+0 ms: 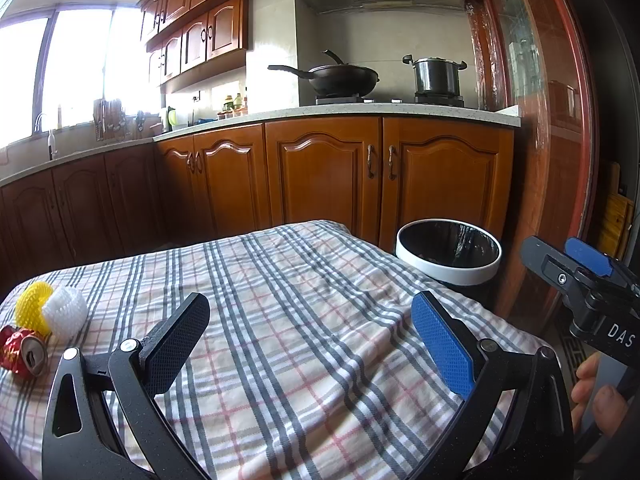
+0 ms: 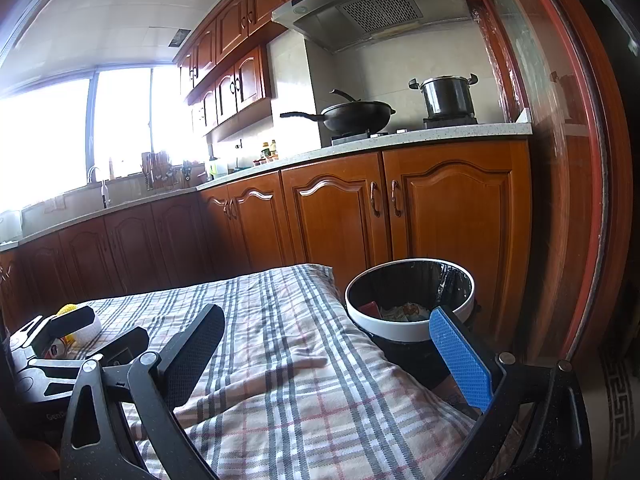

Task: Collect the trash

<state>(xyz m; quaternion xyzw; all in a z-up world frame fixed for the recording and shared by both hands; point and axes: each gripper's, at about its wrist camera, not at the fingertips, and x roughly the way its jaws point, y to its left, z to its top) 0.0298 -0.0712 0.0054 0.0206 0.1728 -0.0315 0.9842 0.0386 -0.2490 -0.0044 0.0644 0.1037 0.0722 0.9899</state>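
1. Both grippers come first, being closest to the cameras. Left gripper point(image 1: 310, 344) has its jaws spread wide and holds nothing; it hangs over the cloth. Right gripper point(image 2: 324, 356) is also wide apart and empty, its blue finger point(image 2: 460, 364) in front of the bin rim and its black finger point(image 2: 192, 356) over the cloth.
2. Plaid cloth point(image 1: 304, 304) covers the table, with grey and pink stripes and some wrinkles.
3. Bin point(image 2: 408, 328) stands just beside the table's far right corner, on the floor. It has a white rim and a black liner, and some trash lies inside it.
4. White foam net point(image 1: 66, 312) lies at the left edge of the cloth, touching the yellow foam net point(image 1: 32, 306).
5. Crushed red can point(image 1: 24, 354) lies just in front of the two nets, its open end toward the camera. All three are well apart from the bin.
6. A hand point(image 1: 596, 396) shows at the right edge of the left view, holding the right gripper's handle.
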